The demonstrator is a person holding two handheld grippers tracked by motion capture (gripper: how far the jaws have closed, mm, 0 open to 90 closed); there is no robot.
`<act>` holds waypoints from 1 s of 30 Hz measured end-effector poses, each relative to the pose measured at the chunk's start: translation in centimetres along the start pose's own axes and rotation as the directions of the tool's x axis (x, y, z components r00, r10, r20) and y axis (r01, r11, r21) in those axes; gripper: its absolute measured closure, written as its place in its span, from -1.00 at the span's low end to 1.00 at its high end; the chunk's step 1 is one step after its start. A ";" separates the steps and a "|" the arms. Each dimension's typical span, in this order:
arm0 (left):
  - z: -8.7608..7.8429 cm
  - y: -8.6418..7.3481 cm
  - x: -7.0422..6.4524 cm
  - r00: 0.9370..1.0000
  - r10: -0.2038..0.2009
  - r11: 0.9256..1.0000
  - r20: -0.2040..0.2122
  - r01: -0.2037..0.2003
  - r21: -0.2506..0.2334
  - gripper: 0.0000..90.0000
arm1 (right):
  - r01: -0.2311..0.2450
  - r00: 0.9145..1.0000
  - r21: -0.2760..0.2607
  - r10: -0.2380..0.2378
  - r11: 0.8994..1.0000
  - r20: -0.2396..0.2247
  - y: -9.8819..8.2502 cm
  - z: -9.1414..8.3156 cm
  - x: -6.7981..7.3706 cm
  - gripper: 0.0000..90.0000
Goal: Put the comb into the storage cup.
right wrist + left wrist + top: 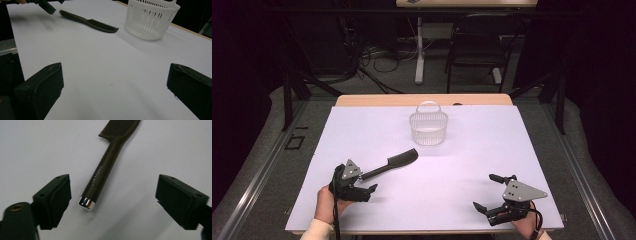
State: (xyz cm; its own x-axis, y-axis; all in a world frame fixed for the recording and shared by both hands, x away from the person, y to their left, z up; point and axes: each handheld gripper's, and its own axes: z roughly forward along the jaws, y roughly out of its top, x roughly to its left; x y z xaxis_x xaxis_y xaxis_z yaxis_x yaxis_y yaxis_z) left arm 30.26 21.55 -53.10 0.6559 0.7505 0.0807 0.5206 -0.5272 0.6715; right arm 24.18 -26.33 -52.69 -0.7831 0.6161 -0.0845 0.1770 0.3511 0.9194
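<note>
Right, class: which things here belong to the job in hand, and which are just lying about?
In the job:
- comb
- left hand-held gripper, jaws open around the comb's handle end
- white basket, probably

Lying about:
- right hand-held gripper, open over bare table
- chair

Comb [106,165]: dark brown, long handle, chrome end cap, small white lettering on handle. Lies flat on white tabletop, near-left area, diagonal; cap end toward near-left corner, toothed head toward centre. Free, nothing touching it.

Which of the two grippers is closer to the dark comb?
The left gripper: the comb handle ends just before its open jaws. The right gripper is far off.
</note>
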 end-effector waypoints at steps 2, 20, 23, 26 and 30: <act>0.1 0.1 0.0 1.000 -0.002 1.000 -0.003 0.002 0.008 -0.92 | -0.002 1.000 -0.001 0.002 1.000 0.000 0.0 0.0 0.0 -1.00; 0.5 2.2 -0.1 0.998 0.062 0.994 0.010 -0.063 0.085 -1.00 | -0.031 0.999 0.000 0.031 1.000 0.011 -0.1 0.0 -0.2 -1.00; 0.7 2.5 -0.1 0.997 0.073 0.993 0.012 -0.074 0.092 -1.00 | -0.034 0.999 0.001 0.034 0.999 0.007 -0.1 0.0 -0.2 -1.00; 0.9 2.9 0.2 0.997 0.082 0.992 0.013 -0.083 0.099 -1.00 | -0.028 1.000 0.002 0.028 1.000 0.003 -0.1 0.1 -0.2 -1.00; 1.1 3.4 0.5 0.996 0.093 0.989 0.011 -0.094 0.116 -1.00 | -0.032 0.999 0.009 0.032 0.999 0.002 -0.1 0.1 -0.2 -1.00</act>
State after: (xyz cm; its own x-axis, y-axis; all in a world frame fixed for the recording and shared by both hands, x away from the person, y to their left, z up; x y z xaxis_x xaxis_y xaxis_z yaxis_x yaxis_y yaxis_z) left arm 32.93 19.76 -51.58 0.7074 0.6938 0.1349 0.5166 -0.6378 0.5712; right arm 24.35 -26.44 -52.78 -0.7755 0.6288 -0.0558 0.2075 0.3374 0.9182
